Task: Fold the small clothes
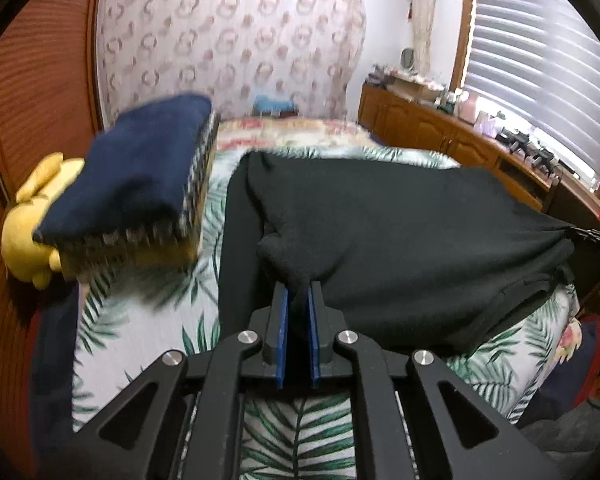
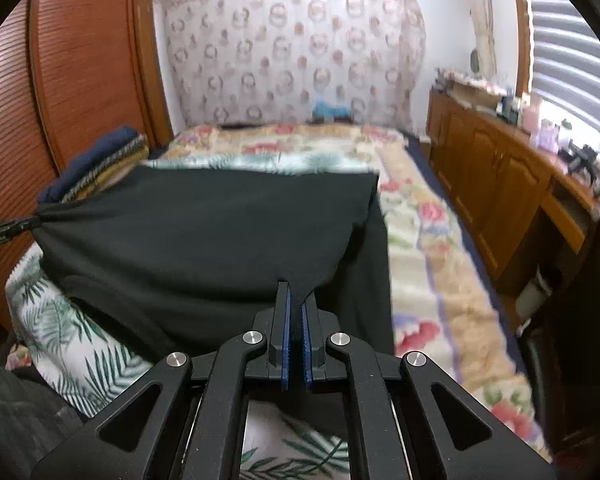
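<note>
I am pinching the dark green fleece garment (image 1: pixel 400 232) in both left gripper (image 1: pixel 298 292) and right gripper (image 2: pixel 295 294), mid-fold over the bed's near edge; next needs level laying.

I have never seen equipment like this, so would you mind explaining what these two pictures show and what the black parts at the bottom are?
Gladly. A person holds a two-fingered tool in each hand, and each tool has a wide-angle camera looking forward along its fingers. One picture comes from the left claw, the other from the right claw; the black bars at the bottom are the claws' own linkages.

Both are shut on the same dark garment, each pinching one end of its near edge between blue pads, so the cloth is stretched between them over a bed with a leaf-print cover. Each claw also shows at the side of the other's picture.

On the left sit a stack of folded clothes and a yellow soft toy.
</note>
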The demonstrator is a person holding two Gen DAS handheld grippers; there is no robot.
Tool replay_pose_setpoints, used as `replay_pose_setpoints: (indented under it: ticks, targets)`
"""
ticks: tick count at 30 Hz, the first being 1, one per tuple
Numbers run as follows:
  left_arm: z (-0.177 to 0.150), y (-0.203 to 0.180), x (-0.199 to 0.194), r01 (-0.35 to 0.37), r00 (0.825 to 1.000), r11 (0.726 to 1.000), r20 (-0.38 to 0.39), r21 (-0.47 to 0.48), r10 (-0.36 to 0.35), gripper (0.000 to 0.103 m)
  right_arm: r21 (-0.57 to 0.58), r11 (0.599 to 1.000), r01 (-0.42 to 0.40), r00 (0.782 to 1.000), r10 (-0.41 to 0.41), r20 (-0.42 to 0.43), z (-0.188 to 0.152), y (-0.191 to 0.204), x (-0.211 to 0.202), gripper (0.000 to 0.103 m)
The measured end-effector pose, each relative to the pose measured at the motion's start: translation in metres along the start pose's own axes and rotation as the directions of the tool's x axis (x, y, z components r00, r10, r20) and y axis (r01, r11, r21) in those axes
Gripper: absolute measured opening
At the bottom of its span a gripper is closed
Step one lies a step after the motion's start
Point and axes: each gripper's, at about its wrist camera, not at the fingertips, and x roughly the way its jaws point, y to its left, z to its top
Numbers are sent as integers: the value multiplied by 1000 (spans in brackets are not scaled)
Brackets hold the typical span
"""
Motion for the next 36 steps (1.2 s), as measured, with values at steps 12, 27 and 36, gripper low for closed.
replay_pose_setpoints:
  ticks: [12, 27, 36]
  targets:
    - [-3, 3, -1, -52, 998, 999, -24, -17, 52, 55, -32, 988, 152, 988, -152, -4, 2, -8, 1, 37]
    - [-11, 15, 28, -94, 992, 995, -88, -37, 90, 56, -132, 990, -43, 998, 37, -47, 26, 64, 88, 55]
    - [-16, 19, 33, -94, 990, 995, -106, -42, 89, 56, -171, 981, -95, 992, 78, -104, 21, 88, 108, 56]
